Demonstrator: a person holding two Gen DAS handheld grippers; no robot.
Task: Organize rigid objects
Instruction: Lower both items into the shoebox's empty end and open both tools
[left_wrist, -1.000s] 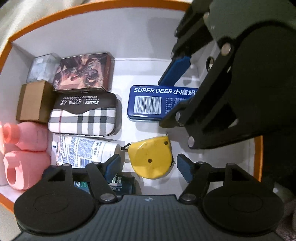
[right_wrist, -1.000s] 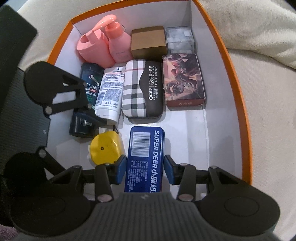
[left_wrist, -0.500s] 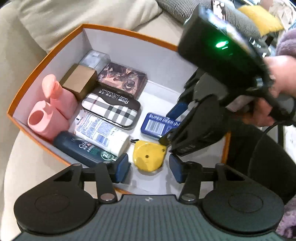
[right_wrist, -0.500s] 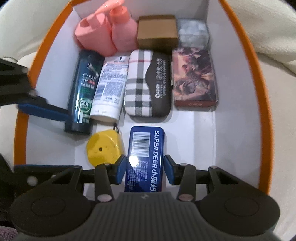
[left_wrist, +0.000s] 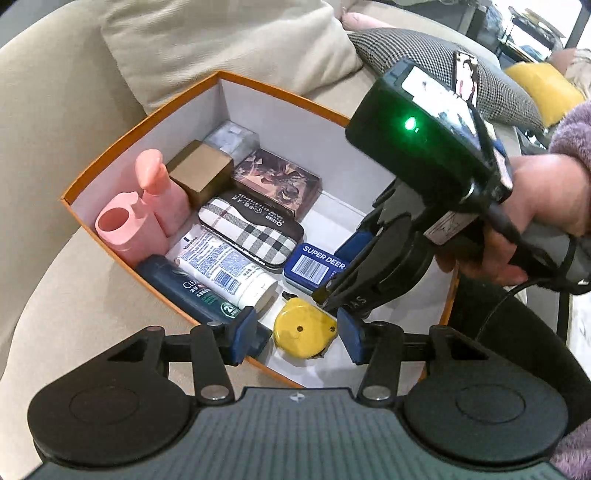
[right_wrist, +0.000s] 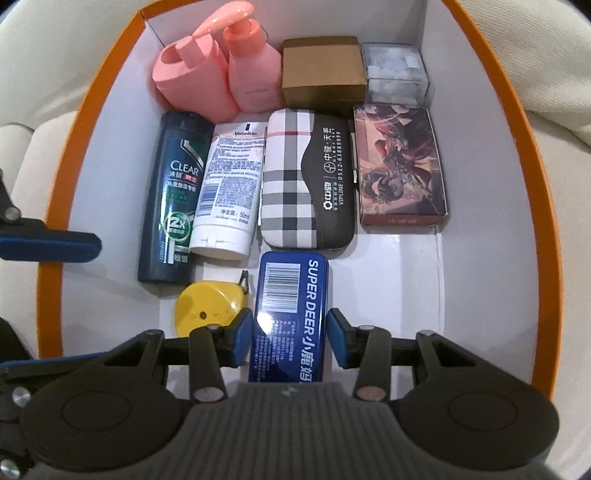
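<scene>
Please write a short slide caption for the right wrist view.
Right gripper straddles the blue tin inside the orange box of neatly packed items.

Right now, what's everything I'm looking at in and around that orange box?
Box: one, orange outside, white inside, on a beige sofa.
Pump bottles: two, pink, back left corner.
Cardboard box: one, brown, back row.
Clear box: one, back right.
Shampoo bottle: one, dark green, left.
Tube: one, white.
Plaid case: one, black and white.
Picture box: one, reddish.
Tape measure: one, yellow, front.
Tin: one, blue, between the right gripper's pads.
Cushions: several.
Left gripper: open, above the box's edge.
Right gripper: around the tin.
Hand: one, holding the right gripper.
</scene>
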